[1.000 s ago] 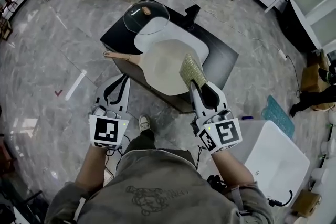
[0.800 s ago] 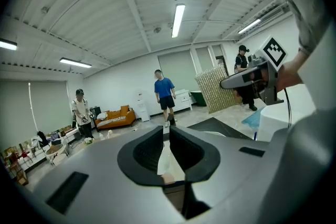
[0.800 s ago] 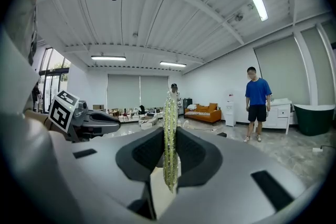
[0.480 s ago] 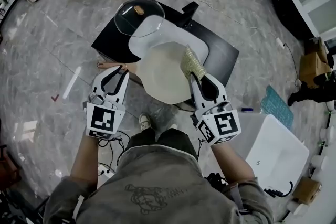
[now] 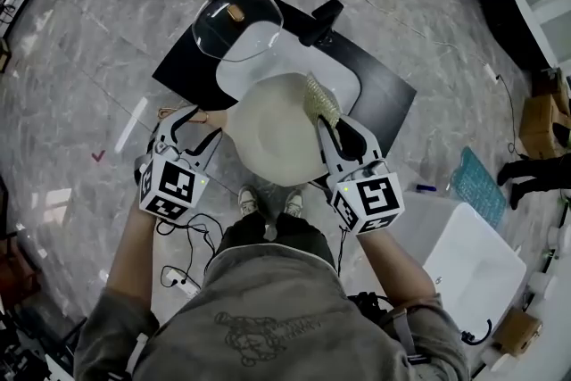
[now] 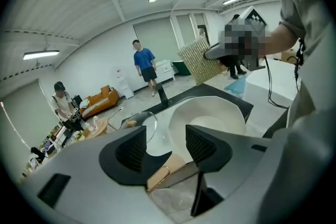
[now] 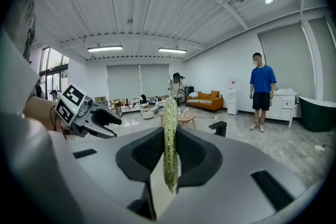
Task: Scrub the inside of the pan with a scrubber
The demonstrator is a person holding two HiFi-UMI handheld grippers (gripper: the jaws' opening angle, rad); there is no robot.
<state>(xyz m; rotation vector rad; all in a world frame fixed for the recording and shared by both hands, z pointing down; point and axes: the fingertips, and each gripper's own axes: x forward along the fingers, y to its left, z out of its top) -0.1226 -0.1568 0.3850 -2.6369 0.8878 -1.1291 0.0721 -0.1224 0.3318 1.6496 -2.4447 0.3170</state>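
Pan (image 5: 272, 134), one only, sits at the near edge of the table (image 5: 388, 98), its handle (image 5: 212, 116) pointing left. The left gripper (image 5: 200, 126) has just been opening its jaws; they stand wide astride the handle, not pressing. The right gripper (image 5: 326, 126) clamps the single scrubber (image 5: 321, 100), which points far over the pan's right rim. One lid (image 5: 236, 20) lies beyond.

Head view: from above the person (image 5: 268, 317), facing steeply down, close over the black desk (image 5: 385, 107) and pan (image 5: 272, 134). Left gripper view: from the left gripper (image 5: 198, 128), just behind its jaws, looking along them, low and near the pan. Right gripper view: from the right gripper (image 5: 326, 126), behind its jaws, facing almost level into the room. Shared by head and left gripper views: pan, desk, scrubber (image 5: 321, 101). Shared by both gripper views: bystander in blue (image 6: 143, 59), orange sofa (image 6: 100, 104).
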